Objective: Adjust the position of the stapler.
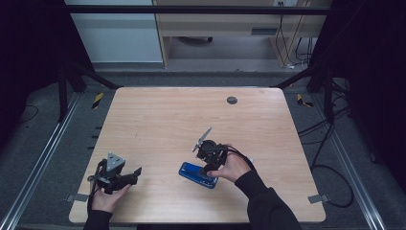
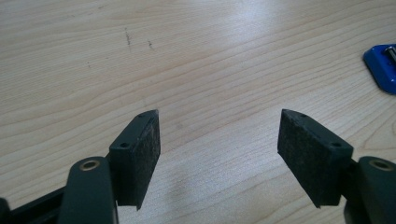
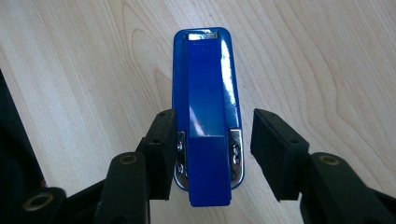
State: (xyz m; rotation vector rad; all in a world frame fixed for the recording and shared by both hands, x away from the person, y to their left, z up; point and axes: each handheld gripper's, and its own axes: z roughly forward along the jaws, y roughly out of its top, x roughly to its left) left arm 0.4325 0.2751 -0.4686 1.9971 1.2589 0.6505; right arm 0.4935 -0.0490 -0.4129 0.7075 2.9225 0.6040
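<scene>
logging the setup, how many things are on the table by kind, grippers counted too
blue stapler: 1
handheld grippers: 2, left gripper and right gripper
dark round disc in the tabletop: 1
total: 4

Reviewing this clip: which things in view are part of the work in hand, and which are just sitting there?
Part of the work:
- blue stapler, lying flat on the table, between the open jaws of the right tool; the right pad stands clear of it, the left one is close against its side
- right tool

Just there:
- left tool, open over bare wood
- table
- dark round grommet near the table's far edge
</scene>
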